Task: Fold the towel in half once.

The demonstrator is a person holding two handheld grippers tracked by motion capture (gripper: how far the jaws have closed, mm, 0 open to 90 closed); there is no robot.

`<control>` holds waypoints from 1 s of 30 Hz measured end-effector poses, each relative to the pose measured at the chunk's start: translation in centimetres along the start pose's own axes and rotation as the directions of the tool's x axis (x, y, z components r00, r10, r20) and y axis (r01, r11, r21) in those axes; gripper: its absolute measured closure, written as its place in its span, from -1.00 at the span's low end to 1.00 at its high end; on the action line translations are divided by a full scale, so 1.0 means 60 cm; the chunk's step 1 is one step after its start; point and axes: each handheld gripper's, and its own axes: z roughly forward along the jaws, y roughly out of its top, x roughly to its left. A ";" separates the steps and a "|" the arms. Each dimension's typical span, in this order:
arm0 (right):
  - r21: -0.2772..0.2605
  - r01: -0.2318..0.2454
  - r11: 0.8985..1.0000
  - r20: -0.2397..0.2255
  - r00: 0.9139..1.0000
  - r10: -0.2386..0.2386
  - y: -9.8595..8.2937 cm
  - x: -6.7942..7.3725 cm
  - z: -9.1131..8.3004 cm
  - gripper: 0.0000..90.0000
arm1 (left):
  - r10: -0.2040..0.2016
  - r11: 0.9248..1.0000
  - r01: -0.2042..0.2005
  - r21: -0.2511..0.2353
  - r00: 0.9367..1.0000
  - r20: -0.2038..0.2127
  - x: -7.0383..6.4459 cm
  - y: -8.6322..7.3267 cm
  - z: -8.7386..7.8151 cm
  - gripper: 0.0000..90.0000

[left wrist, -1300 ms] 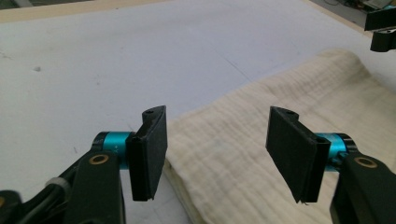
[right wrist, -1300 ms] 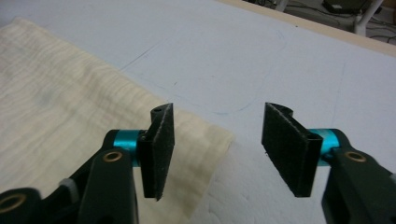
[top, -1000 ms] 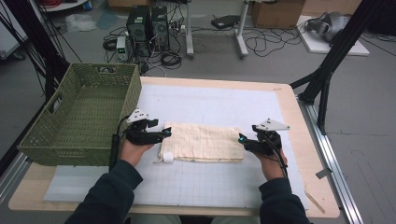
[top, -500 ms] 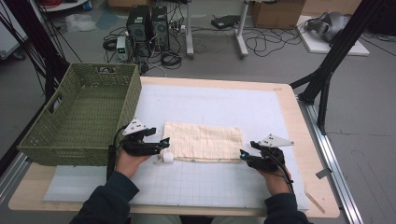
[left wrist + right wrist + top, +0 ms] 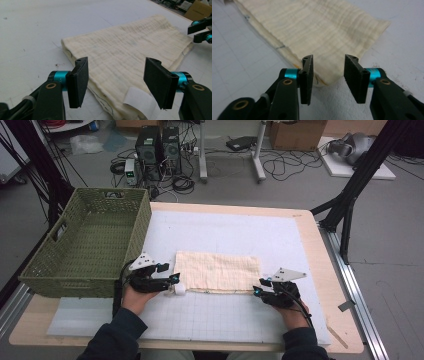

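We see the folded cloth [image 5: 218,272] flat on the white mat [image 5: 240,235], right of the basket [image 5: 90,245], with the left gripper [image 5: 115,82] wide open at its near-left corner and the right gripper [image 5: 328,75] half open at its near-right corner.

Near corner of the folded cream cloth [image 5: 130,57] and its white tag [image 5: 136,101] cut off by the left gripper view's bottom edge, cloth's far end cropped in the right gripper view, faint stitching along the cloth's hem too small to read
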 end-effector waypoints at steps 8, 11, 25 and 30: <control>0.007 0.036 0.999 -0.042 0.998 -0.036 0.005 0.006 0.000 0.91 | 0.037 0.999 -0.038 0.034 0.999 0.034 -0.003 -0.002 0.000 0.36; -0.029 0.046 0.999 -0.062 0.997 -0.048 0.012 0.011 -0.014 0.91 | 0.041 0.998 -0.043 0.053 0.999 0.034 -0.005 -0.002 0.001 0.42; -0.019 0.047 0.999 -0.082 0.995 -0.048 0.009 0.010 -0.016 0.91 | 0.132 0.970 -0.131 0.206 0.991 0.012 -0.025 -0.016 0.028 0.65; -0.022 0.049 0.999 -0.082 0.995 -0.051 0.010 0.010 -0.016 0.91 | 0.186 0.968 -0.179 0.175 0.982 -0.023 -0.035 -0.011 0.025 0.98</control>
